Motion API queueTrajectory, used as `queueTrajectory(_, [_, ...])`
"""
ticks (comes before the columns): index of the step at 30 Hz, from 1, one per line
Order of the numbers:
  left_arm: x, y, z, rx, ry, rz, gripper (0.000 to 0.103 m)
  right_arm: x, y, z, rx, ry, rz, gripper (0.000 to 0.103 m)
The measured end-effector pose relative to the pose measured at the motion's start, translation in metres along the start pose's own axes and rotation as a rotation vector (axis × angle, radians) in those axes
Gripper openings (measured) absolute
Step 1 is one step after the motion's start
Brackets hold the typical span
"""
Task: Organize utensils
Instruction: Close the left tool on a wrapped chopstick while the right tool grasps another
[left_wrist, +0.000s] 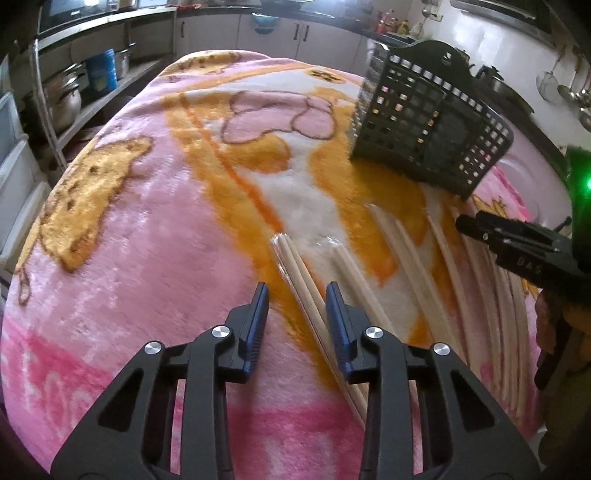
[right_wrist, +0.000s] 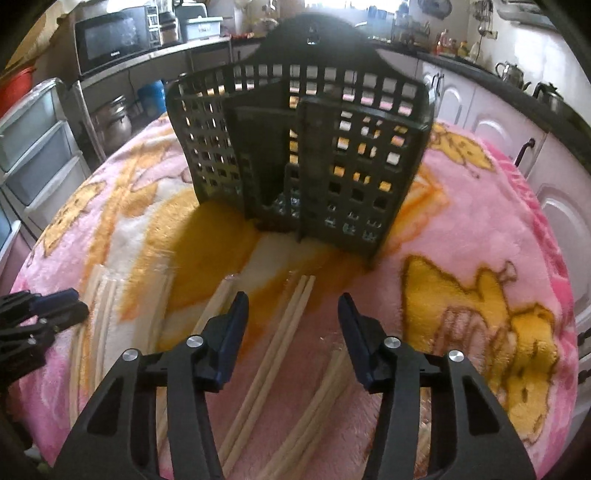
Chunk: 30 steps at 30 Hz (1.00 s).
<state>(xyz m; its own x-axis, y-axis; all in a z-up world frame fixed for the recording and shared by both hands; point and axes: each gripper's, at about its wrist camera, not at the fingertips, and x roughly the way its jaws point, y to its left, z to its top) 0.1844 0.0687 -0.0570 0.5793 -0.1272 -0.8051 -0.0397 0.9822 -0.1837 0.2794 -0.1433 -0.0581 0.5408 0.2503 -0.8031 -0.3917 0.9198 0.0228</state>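
Wooden chopsticks (left_wrist: 300, 275) between left gripper (left_wrist: 297, 295) fingers, untouched | right gripper (right_wrist: 293, 304) fingers half-wide, straddling another pair (right_wrist: 284, 328)

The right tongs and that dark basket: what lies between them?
Only chopsticks on bare pink blanket separate the right tongs from the basket, seen in the right wrist view.

Soft daylight is cast from ahead of each gripper, glare being thrown on the far white cabinets (left_wrist: 491, 40). Edges are bent and darkened by fisheye distortion; the chopsticks (left_wrist: 491, 280) are smeared by blur.
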Motion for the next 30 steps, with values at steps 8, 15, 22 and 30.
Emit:
queueTrajectory(8, [0.014,0.006,0.015,-0.017,0.052,-0.036,0.027,0.022,-0.002,0.010,0.046,0.079,0.014,0.030])
queueTrajectory(15, [0.024,0.005,0.030,-0.002,0.082,-0.027,0.017,0.014,0.006,0.020,0.047,0.067,0.082,0.006])
queueTrajectory(22, [0.012,0.010,0.041,-0.002,0.053,-0.050,0.002,-0.022,-0.002,0.027,0.055,-0.027,0.161,0.006])
queueTrajectory(30, [-0.035,-0.001,0.063,0.029,-0.105,-0.102,0.001,-0.062,-0.006,0.029,0.063,-0.155,0.235,0.006])
